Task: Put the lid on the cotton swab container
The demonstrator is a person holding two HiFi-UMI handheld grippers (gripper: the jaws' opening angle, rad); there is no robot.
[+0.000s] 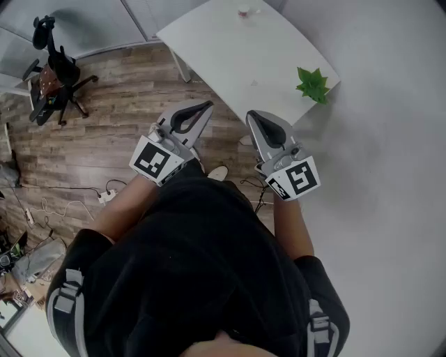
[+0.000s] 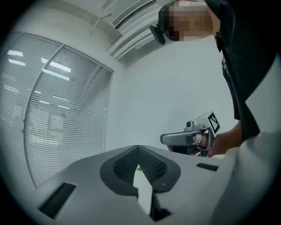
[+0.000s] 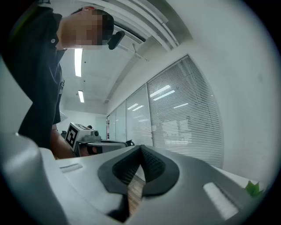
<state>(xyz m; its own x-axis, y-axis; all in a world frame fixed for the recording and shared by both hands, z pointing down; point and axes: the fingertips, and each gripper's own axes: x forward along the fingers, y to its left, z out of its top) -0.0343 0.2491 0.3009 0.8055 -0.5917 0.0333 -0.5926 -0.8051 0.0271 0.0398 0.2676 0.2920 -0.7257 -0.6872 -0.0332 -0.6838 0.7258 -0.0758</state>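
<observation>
Both grippers are held up close to the person's body, short of the white table (image 1: 230,56). The left gripper (image 1: 201,110) and the right gripper (image 1: 255,118) are both shut with nothing between the jaws. A small round container (image 1: 243,10) stands at the table's far edge, too small to make out. A tiny pale object (image 1: 254,83) lies nearer the middle of the table. In the left gripper view the shut jaws point at a blank wall, with the right gripper (image 2: 189,138) beside them. In the right gripper view the left gripper (image 3: 94,141) shows at the left.
A green plant (image 1: 313,85) sits at the table's near right corner. An office chair (image 1: 56,70) stands on the wooden floor at the far left. A power strip (image 1: 108,196) and cables lie on the floor. A white wall runs along the right.
</observation>
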